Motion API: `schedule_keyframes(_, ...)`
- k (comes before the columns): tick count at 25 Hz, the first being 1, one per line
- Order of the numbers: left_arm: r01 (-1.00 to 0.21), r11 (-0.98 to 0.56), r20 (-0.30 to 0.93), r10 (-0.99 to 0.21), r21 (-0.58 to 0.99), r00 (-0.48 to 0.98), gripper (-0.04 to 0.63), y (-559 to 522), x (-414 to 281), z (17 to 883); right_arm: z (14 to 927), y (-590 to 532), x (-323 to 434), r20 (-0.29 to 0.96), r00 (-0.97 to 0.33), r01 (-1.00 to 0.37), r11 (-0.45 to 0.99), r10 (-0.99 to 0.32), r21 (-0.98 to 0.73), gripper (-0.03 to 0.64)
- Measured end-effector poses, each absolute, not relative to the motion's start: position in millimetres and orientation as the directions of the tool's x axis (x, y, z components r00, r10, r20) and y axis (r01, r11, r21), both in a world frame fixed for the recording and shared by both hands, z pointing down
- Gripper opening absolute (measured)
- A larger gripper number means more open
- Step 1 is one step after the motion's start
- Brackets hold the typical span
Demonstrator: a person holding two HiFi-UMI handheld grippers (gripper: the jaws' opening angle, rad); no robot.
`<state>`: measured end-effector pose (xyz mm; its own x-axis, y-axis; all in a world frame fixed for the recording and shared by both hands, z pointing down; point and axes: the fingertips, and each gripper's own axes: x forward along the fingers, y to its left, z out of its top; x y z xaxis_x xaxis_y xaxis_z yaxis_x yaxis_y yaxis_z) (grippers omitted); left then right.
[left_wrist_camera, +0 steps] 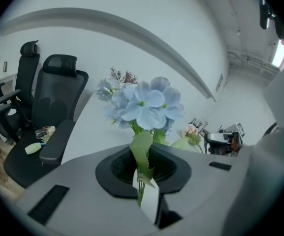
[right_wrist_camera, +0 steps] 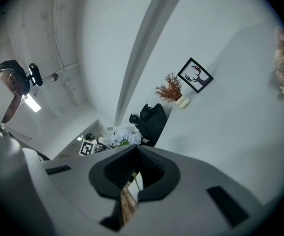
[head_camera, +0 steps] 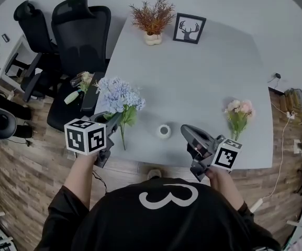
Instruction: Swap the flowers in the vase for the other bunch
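The left tongs (head_camera: pixel 113 120) are pinching the green stems of the blue bunch (head_camera: pixel 118 95) (pale blue hydrangea-like heads with serrated leaves). In the left gripper view the stems and one leaf run down between the nearly closed jaws of the left tongs (left_wrist_camera: pixel 142 183), and the blossoms (left_wrist_camera: pixel 144 104) rise straight ahead of them. From the head view the bunch lies over the front left part of the grey bench (head_camera: pixel 192 82), heads pointing away from the person and stem ends pointing back towards the near edge; I cannot tell whether it rests on the surface.

The small white vase (head_camera: pixel 164 131) stands upright near the front edge of the bench, between the two pairs of tongs and touching neither.

The right tongs (head_camera: pixel 185 130) are pressed together with nothing in them – the right gripper view shows the jaws of the right tongs (right_wrist_camera: pixel 132 181) meeting, with only wood floor behind the slit. They sit just right of the vase.

The pink bunch (head_camera: pixel 239 113) lies on the bench further right, near its front right corner, well apart from the vase.

At the far edge stand a dried reddish plant (head_camera: pixel 152 17) in a cream pot and a framed deer picture (head_camera: pixel 189 29). Black office chairs (head_camera: pixel 80 25) stand left of the bench.
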<state>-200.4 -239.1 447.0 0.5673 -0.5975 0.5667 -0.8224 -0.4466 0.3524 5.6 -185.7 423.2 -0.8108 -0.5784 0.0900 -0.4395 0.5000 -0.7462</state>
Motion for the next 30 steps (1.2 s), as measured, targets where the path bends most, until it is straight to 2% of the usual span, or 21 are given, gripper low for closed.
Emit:
schedule_keyframes(6, -0.844, -0.401, 0.641, -0.552, 0.357, 0.534, 0.048, -262.9, -198.1, 493.7, 439.3, -181.2, 16.1, 0.109, -0.786, -0.456, 0.453, -0.608, -0.766, 0.008)
schedule_keyframes(18, -0.883, -0.324, 0.715, -0.522, 0.339, 0.466, 0.054, -295.0, -188.1, 557.2, 449.7, -178.8, 38.5, 0.136, -0.747, -0.494, 0.407, -0.65, -0.769, 0.008)
schedule_keyframes(28, -0.892, -0.301, 0.718, -0.53, 0.337, 0.451, 0.064, -304.3, -191.3, 572.7, 449.0, -185.6, 41.3, 0.145, -0.738, -0.502, 0.391, -0.659, -0.771, 0.008)
schedule_keyframes(30, -0.904, -0.297, 0.712, -0.558, 0.308, 0.426, 0.092, -305.9, -195.1, 574.0, 450.5, -185.6, 40.8, 0.148, -0.739, -0.501, 0.389, -0.657, -0.773, 0.008)
